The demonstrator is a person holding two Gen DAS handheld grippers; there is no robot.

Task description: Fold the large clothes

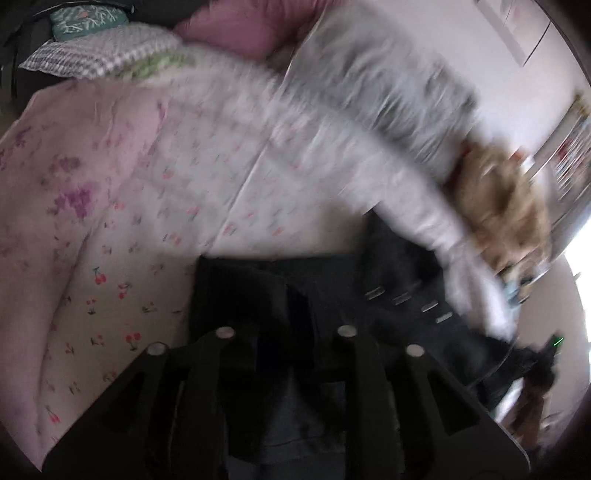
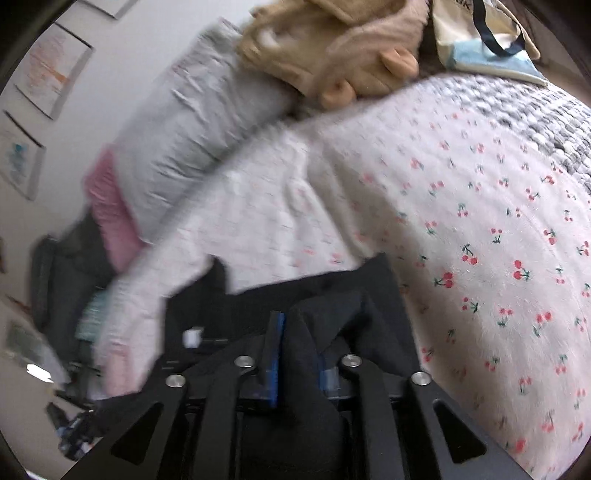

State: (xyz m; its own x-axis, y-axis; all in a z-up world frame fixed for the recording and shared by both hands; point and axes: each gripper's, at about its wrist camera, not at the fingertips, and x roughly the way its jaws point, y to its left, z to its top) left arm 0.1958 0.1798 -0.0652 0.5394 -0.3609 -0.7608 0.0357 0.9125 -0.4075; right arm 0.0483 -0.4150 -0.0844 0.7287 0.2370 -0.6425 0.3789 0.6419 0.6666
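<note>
Draping over both tongs, one black garment of matte, soft cloth lies bunched at the near edge of the bed. Left tongs and right tongs each have a fold between slightly parted fingers; whether the pads press cannot be told. Beyond spreads a cherry-print sheet, then one grey pillow, one pink pillow and a tan plush toy.

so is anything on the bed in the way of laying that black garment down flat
Nothing visible is. The black garment hangs between the fingers of the right gripper, and the cherry-print bedspread just beyond it is bare. The grey pillow and the tan plush toy lie further back, near the wall.
</note>
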